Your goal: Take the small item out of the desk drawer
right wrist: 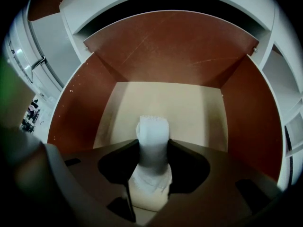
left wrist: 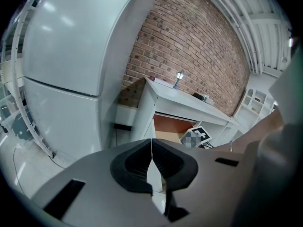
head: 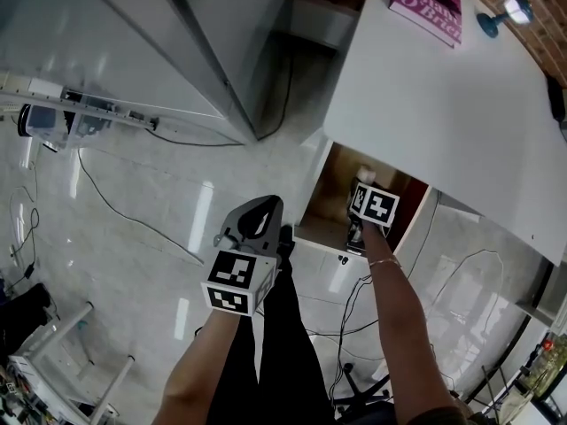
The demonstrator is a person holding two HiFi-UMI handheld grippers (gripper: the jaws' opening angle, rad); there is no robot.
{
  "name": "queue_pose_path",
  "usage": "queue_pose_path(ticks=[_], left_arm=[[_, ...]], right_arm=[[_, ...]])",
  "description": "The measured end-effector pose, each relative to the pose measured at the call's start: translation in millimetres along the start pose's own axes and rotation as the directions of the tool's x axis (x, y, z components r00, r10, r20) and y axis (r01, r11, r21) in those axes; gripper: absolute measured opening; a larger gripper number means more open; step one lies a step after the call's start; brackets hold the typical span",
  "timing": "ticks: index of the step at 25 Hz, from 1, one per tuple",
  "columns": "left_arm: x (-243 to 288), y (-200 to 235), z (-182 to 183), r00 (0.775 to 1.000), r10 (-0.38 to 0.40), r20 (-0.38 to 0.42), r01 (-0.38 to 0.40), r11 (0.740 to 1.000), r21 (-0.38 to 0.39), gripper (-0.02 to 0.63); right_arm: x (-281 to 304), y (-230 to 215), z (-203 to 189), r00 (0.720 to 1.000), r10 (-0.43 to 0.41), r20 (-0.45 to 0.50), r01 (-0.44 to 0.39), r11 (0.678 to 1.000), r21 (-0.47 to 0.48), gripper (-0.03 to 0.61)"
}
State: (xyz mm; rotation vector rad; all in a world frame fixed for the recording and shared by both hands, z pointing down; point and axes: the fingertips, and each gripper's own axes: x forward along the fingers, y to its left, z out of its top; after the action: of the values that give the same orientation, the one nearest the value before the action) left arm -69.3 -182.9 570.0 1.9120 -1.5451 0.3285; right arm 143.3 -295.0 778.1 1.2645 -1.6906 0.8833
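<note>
The small white item [right wrist: 152,126] is standing on the pale floor of the open drawer [right wrist: 66,122]. Open floor is stretching ahead of the right tongs [right wrist: 154,144] and to both their sides, until the brown walls are closing it in, and the white desk [head: 443,104] is overhanging the far wall. The item is showing a narrow upright body with a finely ridged top edge. It is sitting right between the right tongs' tips, which are pinching its flanks. The left tongs [left wrist: 151,162] are hanging outside the drawer, off to the right tongs' left, pressed together and empty.
</note>
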Motion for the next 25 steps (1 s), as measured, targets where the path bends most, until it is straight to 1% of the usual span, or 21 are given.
queue_pose_path(ticks=[4,8,11,19,25], left_arm=[[-1.1,2.0,3.0,1.000,-0.004,0.005,0.004,1.000,0.003,0.023],[-2.4,1.7,6.8,1.000,-0.011,0.014,0.011,1.000,0.000,0.023],[-3.7,-2.5,9.7,1.000,-0.025,0.016,0.025,1.000,0.003,0.023],[-9.4,-10.1,16.7,0.998,-0.061,0.005,0.061,0.997,0.052,0.023],[-17.2,-9.4,21.7,0.997,-0.079,-0.003,0.079,0.994,0.081,0.023]], right_arm=[[-11.6,5.0,7.5,0.999,0.009,0.037,-0.009,1.000,-0.015,0.184],[-24.7,12.1,10.6,0.997,0.037,0.064,-0.037,0.999,0.009,0.184],[-36.0,14.7,10.2,0.996,0.042,0.076,-0.043,0.999,0.020,0.184],[-67.0,25.9,6.4,0.992,0.056,0.111,-0.063,0.996,0.067,0.184],[-96.5,43.8,5.1,0.984,0.085,0.154,-0.102,0.989,0.106,0.184]])
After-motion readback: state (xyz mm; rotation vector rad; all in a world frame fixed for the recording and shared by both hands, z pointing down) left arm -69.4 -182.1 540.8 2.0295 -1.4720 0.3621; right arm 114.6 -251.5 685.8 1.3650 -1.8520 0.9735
